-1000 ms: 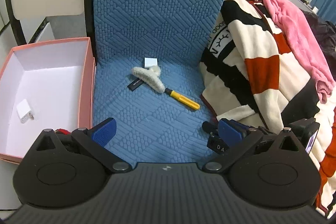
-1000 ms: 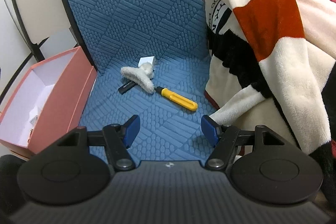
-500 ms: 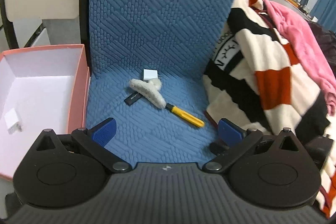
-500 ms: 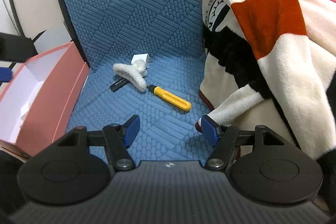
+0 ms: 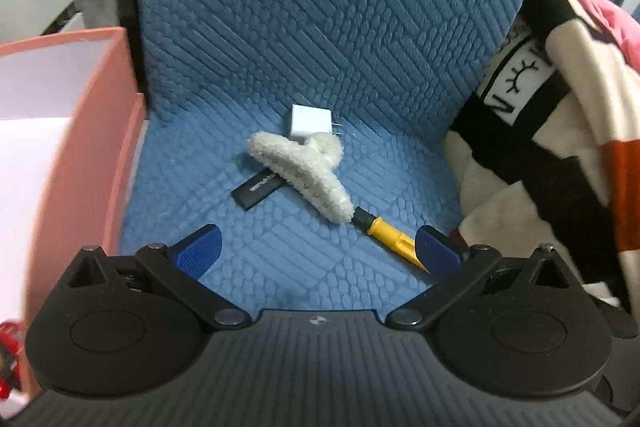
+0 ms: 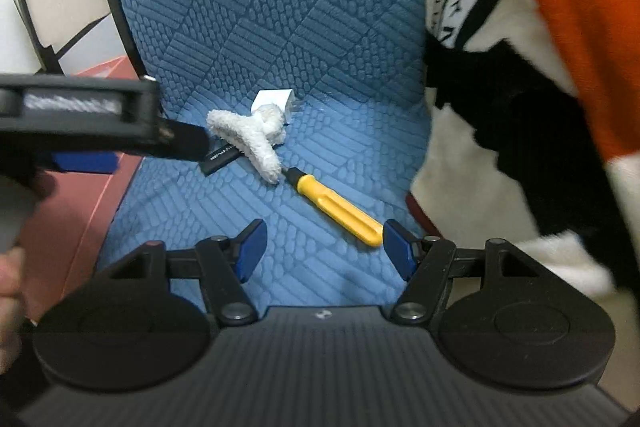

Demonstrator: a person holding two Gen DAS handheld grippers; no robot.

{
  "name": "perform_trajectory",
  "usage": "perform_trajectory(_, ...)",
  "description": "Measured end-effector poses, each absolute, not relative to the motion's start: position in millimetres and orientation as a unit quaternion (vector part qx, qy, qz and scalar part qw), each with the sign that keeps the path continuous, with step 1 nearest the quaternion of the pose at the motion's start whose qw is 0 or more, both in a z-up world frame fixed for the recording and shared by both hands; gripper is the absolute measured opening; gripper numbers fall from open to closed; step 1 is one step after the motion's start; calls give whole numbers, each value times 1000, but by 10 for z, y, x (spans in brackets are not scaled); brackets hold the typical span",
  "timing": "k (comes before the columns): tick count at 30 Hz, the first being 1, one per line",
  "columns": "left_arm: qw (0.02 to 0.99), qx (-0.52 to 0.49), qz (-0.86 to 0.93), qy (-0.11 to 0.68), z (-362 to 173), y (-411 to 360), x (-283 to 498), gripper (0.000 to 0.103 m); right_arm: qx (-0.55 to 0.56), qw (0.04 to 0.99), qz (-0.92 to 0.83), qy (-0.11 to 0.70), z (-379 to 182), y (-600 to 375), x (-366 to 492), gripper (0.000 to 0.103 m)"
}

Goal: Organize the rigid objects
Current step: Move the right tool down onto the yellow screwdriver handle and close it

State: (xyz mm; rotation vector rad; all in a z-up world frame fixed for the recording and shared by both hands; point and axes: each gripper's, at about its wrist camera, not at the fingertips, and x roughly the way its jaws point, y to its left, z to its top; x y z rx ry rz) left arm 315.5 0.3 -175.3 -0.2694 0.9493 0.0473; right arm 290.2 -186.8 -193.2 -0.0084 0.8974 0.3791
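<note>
On the blue quilted seat [image 5: 280,247] lay a fluffy white hair claw [image 5: 302,169], overlapping a small black stick [image 5: 256,189] and the tip of a yellow-handled screwdriver [image 5: 390,237], with a white charger plug [image 5: 310,119] just behind it. The left gripper [image 5: 316,251] hung spread and empty above the seat, and the right gripper [image 6: 322,247] likewise. Only the left wrist view showed the white inside of the pink box [image 5: 100,131]; only the right wrist view showed the left gripper's body reaching in from the side, beside the striped blanket [image 6: 520,75].
</note>
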Motion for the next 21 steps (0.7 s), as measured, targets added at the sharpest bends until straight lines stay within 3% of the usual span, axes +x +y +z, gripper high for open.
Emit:
perform_trajectory(11,883,-145,18,446,-2286,141,3567,99,14,885,163,437,-2204,-1748,3256,65)
perform_trajectory(13,888,-136,17,439,-2284,122,3607,94,24,884,168,435,-2249,-1743,3311,63)
perform_trajectory(21,875,-142,-3,464,-2459,45,3770,57,-17,883,153,443,-2492,-1673,3395,62)
